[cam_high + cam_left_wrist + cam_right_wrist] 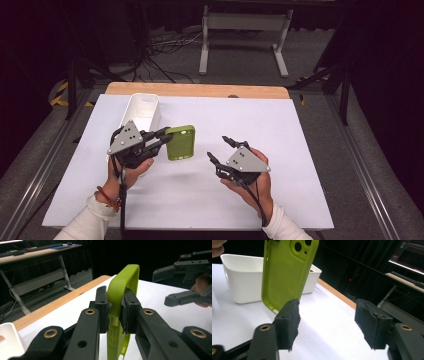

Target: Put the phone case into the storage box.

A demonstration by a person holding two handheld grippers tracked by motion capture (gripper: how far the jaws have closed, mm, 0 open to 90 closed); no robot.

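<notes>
- White sheeting covers the tabletop [200,200], with a dark room and a grey floor beyond its wooden far edge.
- At the middle of the work is a lime-green phone case [180,142], held just above the tabletop, between the two hands and right beside the white bin [141,112].
- Its camera cut-outs show in the right gripper view, where the case [287,275] hangs edge-down with the bin [244,285] behind it; being held by one long edge leaves the rest of it free to be taken.
- Left gripper [159,141] has its fingers [101,307] pinching the case's side wall [117,297] from both faces, a grip that looks firm enough to carry it.
- Right gripper [220,149] sits a little apart, on the case's right, with its fingers [288,322] spread wide and nothing between them.
- Judging by that open stance aimed toward the case, it looks ready to receive or steady it, possibly before the case goes into the bin.
</notes>
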